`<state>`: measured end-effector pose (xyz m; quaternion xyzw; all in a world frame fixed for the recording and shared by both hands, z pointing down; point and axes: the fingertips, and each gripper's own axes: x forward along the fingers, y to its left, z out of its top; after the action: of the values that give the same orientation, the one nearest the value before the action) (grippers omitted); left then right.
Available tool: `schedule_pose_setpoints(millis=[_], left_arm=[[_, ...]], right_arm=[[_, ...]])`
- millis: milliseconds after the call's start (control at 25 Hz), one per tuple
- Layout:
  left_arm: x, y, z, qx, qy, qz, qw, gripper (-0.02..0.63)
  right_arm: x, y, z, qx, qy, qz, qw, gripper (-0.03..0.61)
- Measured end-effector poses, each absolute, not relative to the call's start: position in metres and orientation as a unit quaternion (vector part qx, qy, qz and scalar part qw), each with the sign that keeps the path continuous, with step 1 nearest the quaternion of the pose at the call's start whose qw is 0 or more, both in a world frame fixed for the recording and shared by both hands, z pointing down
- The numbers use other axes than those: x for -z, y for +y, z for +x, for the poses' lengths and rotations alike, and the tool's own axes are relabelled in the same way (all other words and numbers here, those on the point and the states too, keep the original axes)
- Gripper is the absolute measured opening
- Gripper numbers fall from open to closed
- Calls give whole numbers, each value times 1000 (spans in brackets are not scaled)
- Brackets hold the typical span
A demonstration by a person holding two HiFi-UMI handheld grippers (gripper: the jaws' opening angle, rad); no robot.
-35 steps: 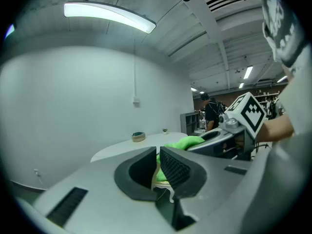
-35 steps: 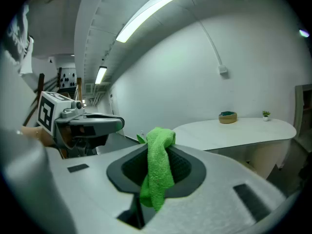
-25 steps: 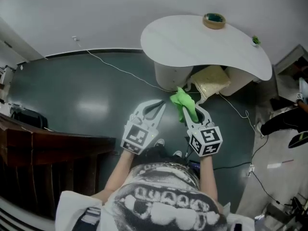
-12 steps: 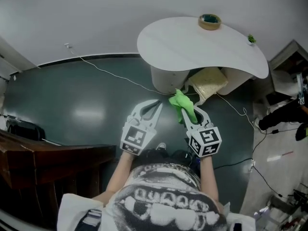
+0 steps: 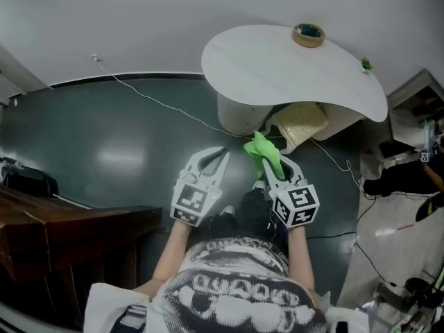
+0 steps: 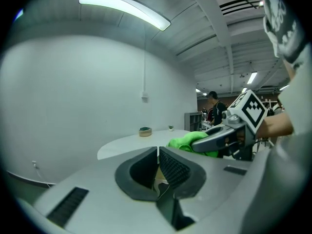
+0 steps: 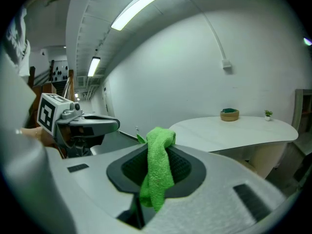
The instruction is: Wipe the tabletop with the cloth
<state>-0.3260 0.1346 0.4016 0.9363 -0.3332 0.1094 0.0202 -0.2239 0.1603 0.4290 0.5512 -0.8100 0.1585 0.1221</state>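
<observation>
Over the last second little had shifted. My left tongs stayed pressed together on nothing. My right tongs stayed clamped on the green cloth, which hung folded from between the jaws, in the air short of the white surface's near edge. I judged the wiping not yet begun, since the cloth still had to go up and over that edge.

A thin cable ran across the floor on my left, which I took for a trip risk. The surface lay bare from its left end across the middle, giving good room for long strokes. Only a small round dish at the far edge and a tiny plant at the right edge needed steering round.
</observation>
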Motion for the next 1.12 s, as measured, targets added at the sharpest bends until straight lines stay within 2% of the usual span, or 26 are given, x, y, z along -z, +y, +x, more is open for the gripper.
schedule_pose_setpoints(millis=[240, 480, 1120], left_arm=[[-409, 113, -328, -115, -357, 927, 35, 12], [-416, 74, -295, -124, -371, 920, 38, 12], [-402, -34, -106, -123, -362, 924, 18, 12]], right_arm=[[-438, 139, -221, -167, -820, 531, 131, 66], [-448, 97, -187, -172, -829, 517, 126, 66], [-438, -15, -3, -165, -827, 525, 114, 66]])
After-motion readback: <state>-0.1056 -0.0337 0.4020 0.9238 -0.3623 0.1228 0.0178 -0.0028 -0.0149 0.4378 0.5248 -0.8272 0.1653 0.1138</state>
